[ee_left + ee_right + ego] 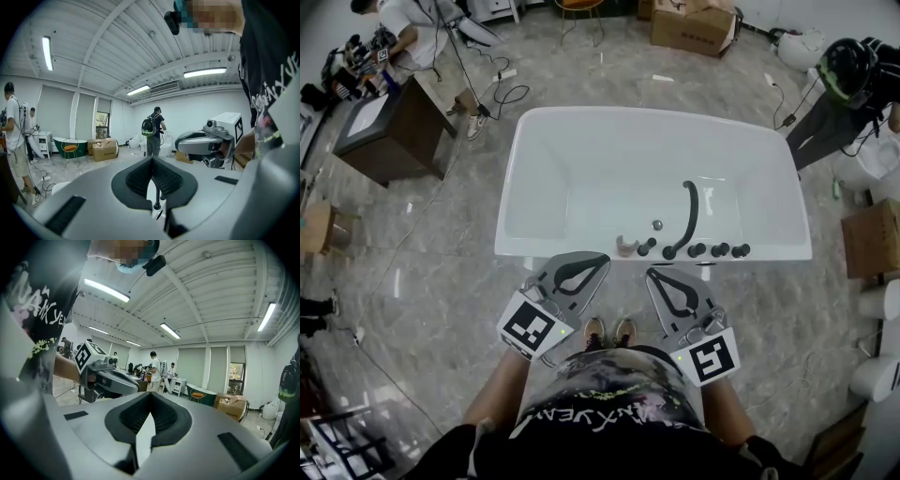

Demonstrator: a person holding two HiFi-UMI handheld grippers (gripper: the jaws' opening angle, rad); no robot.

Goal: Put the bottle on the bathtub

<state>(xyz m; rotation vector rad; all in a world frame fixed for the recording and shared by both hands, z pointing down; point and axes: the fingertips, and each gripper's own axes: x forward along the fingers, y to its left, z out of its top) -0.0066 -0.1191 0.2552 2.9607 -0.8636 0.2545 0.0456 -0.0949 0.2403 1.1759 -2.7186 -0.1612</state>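
the only lettering close enough to read is the white block print on the person's black shirt [609, 403]; it is folded and cut off, and only a run like "nxyen" comes through in the head view, not a whole word. each gripper carries a cube [532, 324] with a black-and-white square marker, a pattern rather than text. print on the cardboard boxes [694, 23] at the far wall is too small to read. the bathtub [656, 114] is a white, glossy, rectangular tub with rounded corners and a broad flat rim, standing on the grey marbled floor [422, 244] straight ahead of the person's shoes [609, 330]. on its near rim sits a row of black knobs [708, 250], and a black curved spout [689, 211] reaches into the basin near the drain [657, 225]. just left of the knobs on that rim lies a small pinkish thing [625, 247], too small to tell what it is; which thing here is the bottle cannot be made out. the left gripper [592, 264] and the right gripper [661, 279] hover side by side just short of the near rim, apart from each other and from the tub. in each gripper view the dark ribbed pads [166, 178] meet at their tips, so both sets of jaws are pressed together with nothing between them.
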